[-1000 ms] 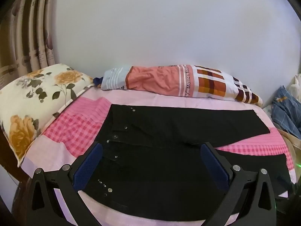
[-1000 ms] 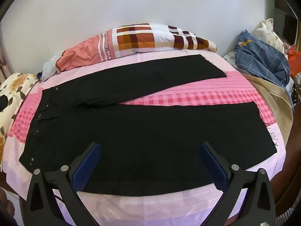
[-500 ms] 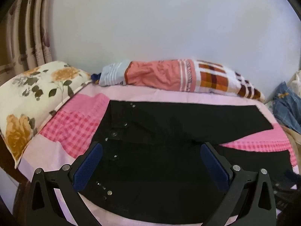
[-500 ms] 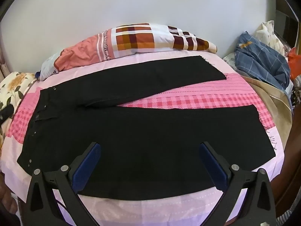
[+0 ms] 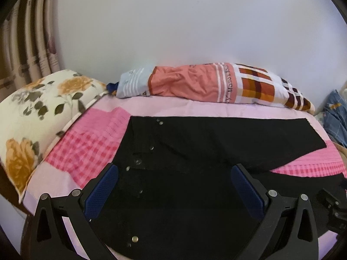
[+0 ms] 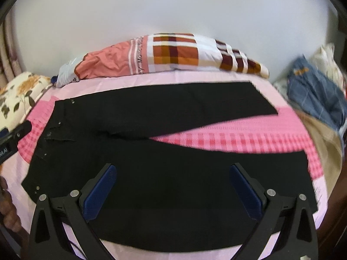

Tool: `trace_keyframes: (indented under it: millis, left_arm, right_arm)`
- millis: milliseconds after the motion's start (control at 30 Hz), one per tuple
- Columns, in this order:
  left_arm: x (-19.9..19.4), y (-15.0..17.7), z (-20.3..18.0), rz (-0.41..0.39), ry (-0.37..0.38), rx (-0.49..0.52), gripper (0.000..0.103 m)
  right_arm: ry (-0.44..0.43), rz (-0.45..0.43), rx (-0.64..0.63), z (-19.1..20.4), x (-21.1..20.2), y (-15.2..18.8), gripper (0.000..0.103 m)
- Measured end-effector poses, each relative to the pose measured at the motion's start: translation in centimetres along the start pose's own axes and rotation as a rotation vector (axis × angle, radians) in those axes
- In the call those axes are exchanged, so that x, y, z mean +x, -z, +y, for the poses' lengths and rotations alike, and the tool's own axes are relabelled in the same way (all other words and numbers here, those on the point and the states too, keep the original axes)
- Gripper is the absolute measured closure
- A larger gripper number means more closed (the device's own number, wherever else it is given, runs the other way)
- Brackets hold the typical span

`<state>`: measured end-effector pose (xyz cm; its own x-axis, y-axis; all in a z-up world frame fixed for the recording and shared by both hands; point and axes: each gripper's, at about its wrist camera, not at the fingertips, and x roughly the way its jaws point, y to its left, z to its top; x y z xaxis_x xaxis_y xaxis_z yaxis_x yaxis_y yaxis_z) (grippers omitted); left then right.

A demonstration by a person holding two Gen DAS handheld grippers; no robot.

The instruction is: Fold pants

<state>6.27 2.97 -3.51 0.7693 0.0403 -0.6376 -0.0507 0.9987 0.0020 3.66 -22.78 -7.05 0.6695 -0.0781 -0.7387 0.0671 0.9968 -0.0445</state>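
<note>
Black pants [image 6: 173,173] lie flat on the pink checked bedspread [image 6: 238,136], waist to the left with metal studs, legs spread apart to the right. In the left wrist view the pants' waist [image 5: 173,184] lies under my left gripper [image 5: 173,190], which is open and empty just above the waist area. My right gripper [image 6: 173,190] is open and empty over the near leg. The right gripper's body shows at the right edge of the left view [image 5: 334,212]; the left one shows at the left edge of the right view [image 6: 13,138].
A patchwork orange and white pillow [image 6: 173,54] lies along the wall behind the pants. A floral pillow [image 5: 39,119] stands at the left. Blue checked clothes [image 6: 314,93] are piled at the right. A curtain [image 5: 28,43] hangs at the far left.
Both grippers have moved lower and closer to the pants. The left view has shifted toward the waist. Both stay open.
</note>
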Motion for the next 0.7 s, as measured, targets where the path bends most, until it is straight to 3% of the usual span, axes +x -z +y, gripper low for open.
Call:
trace_keyframes:
  millis: [100, 200, 300, 400, 533, 600, 700]
  left_arm:
    - [0.8, -0.6, 0.2, -0.017, 0.000, 0.022, 0.000]
    - [1.2, -1.1, 1.1, -0.040, 0.014, -0.027, 0.000]
    - [2.4, -1.9, 1.9, 0.013, 0.073, -0.062, 0.000]
    - [3.5, -2.3, 2.0, 0.050, 0.054, -0.049, 0.000]
    - [4.6, -2.7, 2.0, 0.052, -0.029, -0.029, 0.000]
    - [4.9, -2.9, 2.6, 0.043, -0.066, -0.041, 0.000]
    - [5.5, -3.3, 3.8, 0.043, -0.081, -0.067, 0.000]
  right_arm:
    - [-0.061, -0.012, -0.001, 0.2, 0.3, -0.9, 0.000]
    - [-0.152, -0.030, 0.042, 0.1, 0.8, -1.5, 0.000]
    - [-0.186, -0.074, 0.000, 1.0, 0.4, -1.6, 0.000]
    - [-0.214, -0.096, -0.048, 2.2, 0.1, -1.7, 0.000]
    - [-0.315, -0.069, -0.085, 3.5, 0.4, -1.6, 0.000]
    - [-0.312, -0.066, -0.091, 3.8, 0.4, -1.8, 0.000]
    - [-0.239, -0.035, -0.095, 3.7, 1.1, -2.1, 0.000]
